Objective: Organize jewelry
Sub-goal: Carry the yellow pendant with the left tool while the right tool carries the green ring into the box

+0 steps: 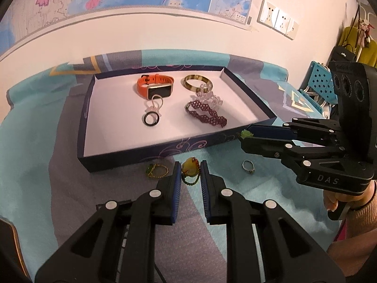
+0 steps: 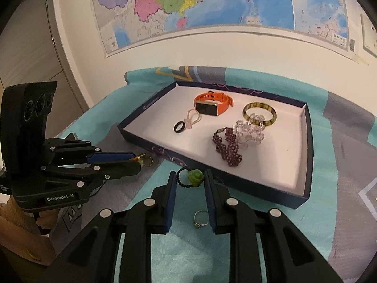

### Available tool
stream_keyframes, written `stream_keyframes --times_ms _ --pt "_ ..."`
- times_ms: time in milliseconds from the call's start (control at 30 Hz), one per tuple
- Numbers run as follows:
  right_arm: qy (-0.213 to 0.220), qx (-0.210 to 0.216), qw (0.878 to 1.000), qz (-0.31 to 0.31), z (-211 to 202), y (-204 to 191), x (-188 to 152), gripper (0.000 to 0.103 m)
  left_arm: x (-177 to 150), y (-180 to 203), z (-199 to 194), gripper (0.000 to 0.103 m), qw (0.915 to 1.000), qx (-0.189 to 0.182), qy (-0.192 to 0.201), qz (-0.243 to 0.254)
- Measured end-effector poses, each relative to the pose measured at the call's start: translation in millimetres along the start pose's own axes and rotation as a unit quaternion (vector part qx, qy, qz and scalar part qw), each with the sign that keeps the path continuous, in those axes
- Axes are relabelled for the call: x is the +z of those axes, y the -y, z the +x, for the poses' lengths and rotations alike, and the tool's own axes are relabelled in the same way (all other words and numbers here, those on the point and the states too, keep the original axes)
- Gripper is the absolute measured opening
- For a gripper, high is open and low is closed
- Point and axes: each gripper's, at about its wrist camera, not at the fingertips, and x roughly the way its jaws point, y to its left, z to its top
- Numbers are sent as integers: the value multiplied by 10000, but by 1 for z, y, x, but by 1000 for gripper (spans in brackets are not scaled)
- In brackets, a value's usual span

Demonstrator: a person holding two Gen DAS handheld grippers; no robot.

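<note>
A dark blue tray [image 1: 132,158] [image 2: 304,146] with a white floor holds an orange watch [image 1: 154,83], a gold bangle [image 1: 196,82], a clear bead bracelet [image 1: 209,97], a purple beaded bracelet [image 1: 207,115] and a black ring [image 1: 150,119]. My left gripper [image 1: 190,172] is closed on a yellow-stone ring [image 1: 189,167] at the tray's front. My right gripper [image 2: 190,176] is closed on a green-flower bead ring [image 2: 195,176]. A silver ring [image 1: 248,166] [image 2: 200,219] and a gold-green bead ring [image 1: 156,171] lie on the cloth.
A teal and grey cloth [image 1: 47,176] covers the table. A wall with maps [image 2: 188,4] stands behind. A blue perforated basket [image 1: 322,80] and hanging bags are at the far right in the left wrist view. A door [image 2: 28,54] is at the left.
</note>
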Motion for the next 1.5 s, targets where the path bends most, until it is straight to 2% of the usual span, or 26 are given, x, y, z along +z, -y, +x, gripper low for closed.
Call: stream_keyframes --times_ms 900,1367,1500 --pt "166 -53 9998 -6 5 14 22 22 33 -4 4 17 9995 160 246 73" --pt "75 -65 10000 -5 20 20 28 22 42 -12 18 17 9995 269 175 46" --pt "55 -64 10000 -18 24 20 30 22 45 -15 23 17 9998 163 120 -27"
